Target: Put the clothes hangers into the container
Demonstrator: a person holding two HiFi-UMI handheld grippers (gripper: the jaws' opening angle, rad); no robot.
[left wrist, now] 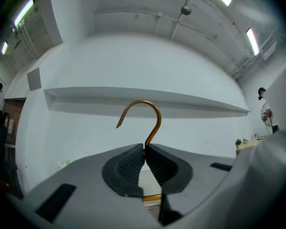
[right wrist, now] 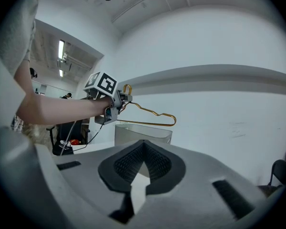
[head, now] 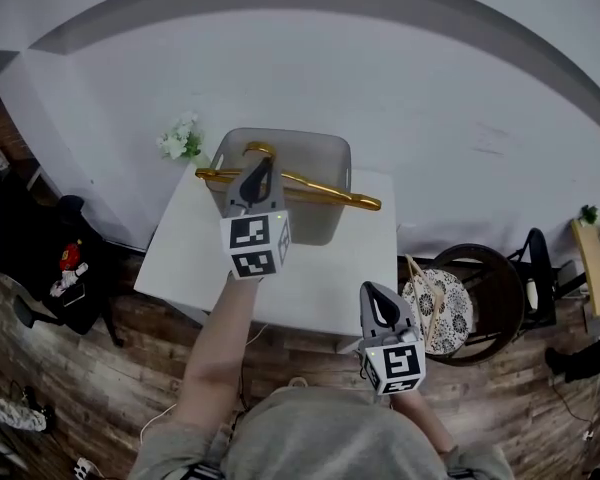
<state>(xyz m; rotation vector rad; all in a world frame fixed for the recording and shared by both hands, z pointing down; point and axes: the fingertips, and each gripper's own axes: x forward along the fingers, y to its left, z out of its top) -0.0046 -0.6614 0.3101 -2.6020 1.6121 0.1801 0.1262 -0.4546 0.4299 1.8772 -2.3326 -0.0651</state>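
On the white surface (head: 310, 288) sits a gray container (head: 320, 226). Our left tool (head: 262, 168) pinches the gold hanger (head: 325, 190) above it; our right tool (head: 376, 292) is closed, empty.

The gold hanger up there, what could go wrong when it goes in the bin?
The gold hanger looks wider than the grey container below it, so its ends might catch on the rim. The left tool pinches only the thin hook neck, so the hanger could swing or slip out.
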